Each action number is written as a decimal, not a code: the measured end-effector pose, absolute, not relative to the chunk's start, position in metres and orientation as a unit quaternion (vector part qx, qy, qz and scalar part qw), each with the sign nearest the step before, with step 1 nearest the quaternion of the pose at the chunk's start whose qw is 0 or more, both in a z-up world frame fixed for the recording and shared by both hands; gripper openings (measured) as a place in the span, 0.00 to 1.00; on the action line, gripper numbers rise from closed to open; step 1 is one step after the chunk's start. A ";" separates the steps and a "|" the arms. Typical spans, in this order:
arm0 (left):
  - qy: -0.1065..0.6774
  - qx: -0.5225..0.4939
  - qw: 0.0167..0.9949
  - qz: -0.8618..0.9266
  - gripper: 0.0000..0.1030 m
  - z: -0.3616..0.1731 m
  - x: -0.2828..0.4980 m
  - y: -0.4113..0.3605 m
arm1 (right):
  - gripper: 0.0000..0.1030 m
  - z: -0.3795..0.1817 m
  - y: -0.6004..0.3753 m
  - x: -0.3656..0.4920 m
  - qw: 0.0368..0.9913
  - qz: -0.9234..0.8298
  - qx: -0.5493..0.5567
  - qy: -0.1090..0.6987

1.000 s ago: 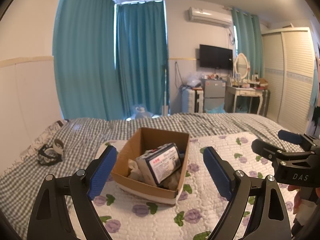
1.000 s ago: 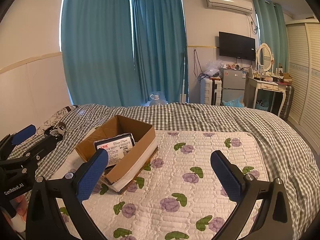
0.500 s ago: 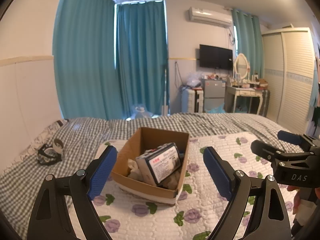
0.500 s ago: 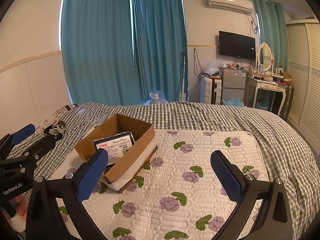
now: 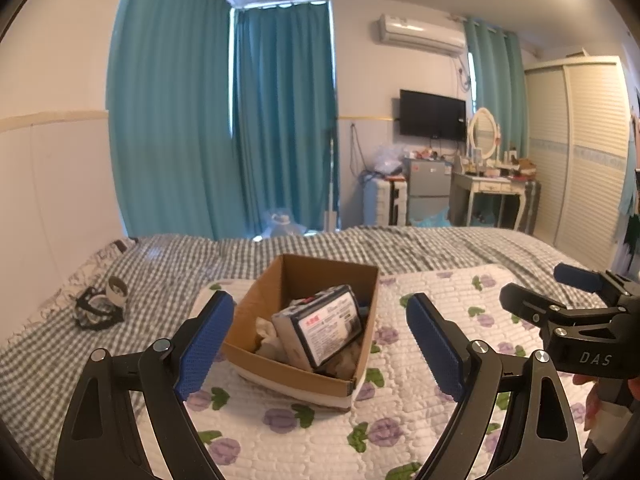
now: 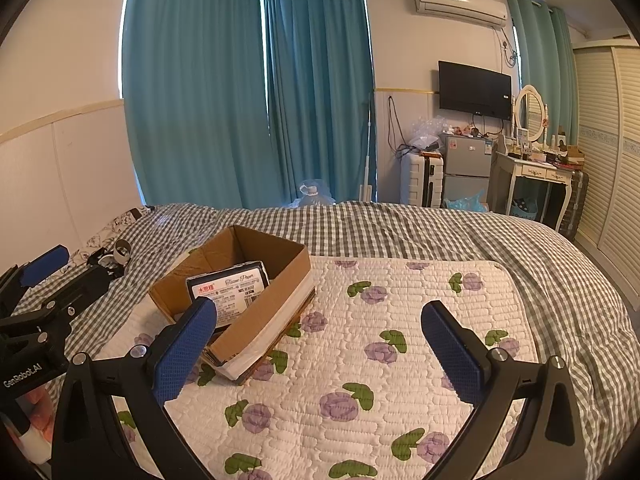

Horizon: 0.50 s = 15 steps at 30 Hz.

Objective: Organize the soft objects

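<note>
A: Start at the fingers. The left gripper [image 5: 320, 344] has its blue, dimple-textured pads [image 5: 204, 344] spread wide with nothing between them; same for the right gripper [image 6: 320, 354], wide apart and empty.

B: And the soft things?

A: In the open brown cardboard box [image 5: 276, 288] at the centre of the left view, sitting on the white quilted mat with purple flowers [image 6: 400, 320]. A plastic-wrapped tissue pack with a dark printed label [image 5: 320, 330] leans tilted inside, over pale crumpled cloth [image 5: 266, 330] (what kind of cloth, I cannot tell).

B: So what's the step?

A: My guess: both grippers hover short of the box, so either reaching in or finishing up. If reaching in, come down over the pack's narrow edges rather than its broad face; the slick film will slide, and the pack will compress, so close gently and squarely.

B: Risks?

A: The box is light corrugated card on a yielding mat; a bumped wall would shift it. The right gripper could steady the near wall, lower left in its view.

B: Anything else?

A: A black strap with a round white piece [image 5: 100, 306] lies on the grey checked bedspread [image 5: 168, 264], at the left edge, well apart from the box.
</note>
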<state>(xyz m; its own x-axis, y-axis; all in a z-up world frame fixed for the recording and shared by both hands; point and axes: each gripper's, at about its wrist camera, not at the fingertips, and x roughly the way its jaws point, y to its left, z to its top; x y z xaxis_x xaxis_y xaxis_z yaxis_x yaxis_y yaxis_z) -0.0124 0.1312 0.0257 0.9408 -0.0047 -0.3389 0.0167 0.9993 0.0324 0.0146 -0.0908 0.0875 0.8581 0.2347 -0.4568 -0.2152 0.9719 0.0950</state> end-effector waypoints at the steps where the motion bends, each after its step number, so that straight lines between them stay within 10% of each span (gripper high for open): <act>1: 0.172 0.018 0.985 -0.005 0.87 0.026 -0.012 0.132 | 1.00 0.088 -0.091 0.015 0.964 0.117 0.020 0.240; 15: 0.174 0.018 0.985 -0.003 0.87 0.027 -0.011 0.135 | 1.00 0.086 -0.091 0.015 0.963 0.116 0.020 0.241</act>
